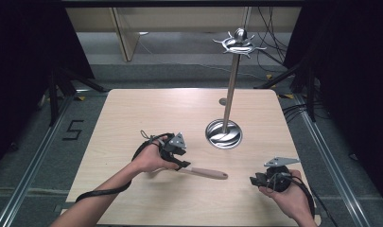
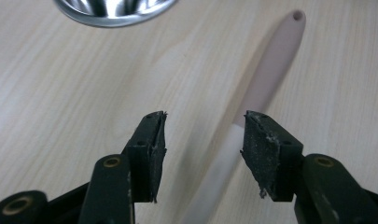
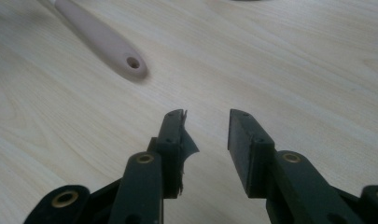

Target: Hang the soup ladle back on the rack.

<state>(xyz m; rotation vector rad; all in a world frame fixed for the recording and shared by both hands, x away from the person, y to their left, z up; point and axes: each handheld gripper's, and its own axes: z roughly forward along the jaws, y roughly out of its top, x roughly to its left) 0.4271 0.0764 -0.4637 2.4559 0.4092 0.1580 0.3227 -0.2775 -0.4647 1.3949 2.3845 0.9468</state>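
The pale wooden tabletop [image 1: 132, 118] carries a tall steel stand [image 1: 223, 134] toward its far right. A pinkish utensil handle [image 1: 205, 173] lies flat near the front middle (its hanging hole faces right). The left gripper [image 1: 182, 163] straddles it, jaws parted, not pinching. The right gripper [image 1: 255, 179] hovers released, well apart.

Even overhead light, dark room edges, glare on the steel base [image 1: 223, 134], close views soft.

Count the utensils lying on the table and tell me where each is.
1: a pink-handled utensil lies flat near the table's front edge, its handle between the open left tongs. Its working end is hidden under that hand.
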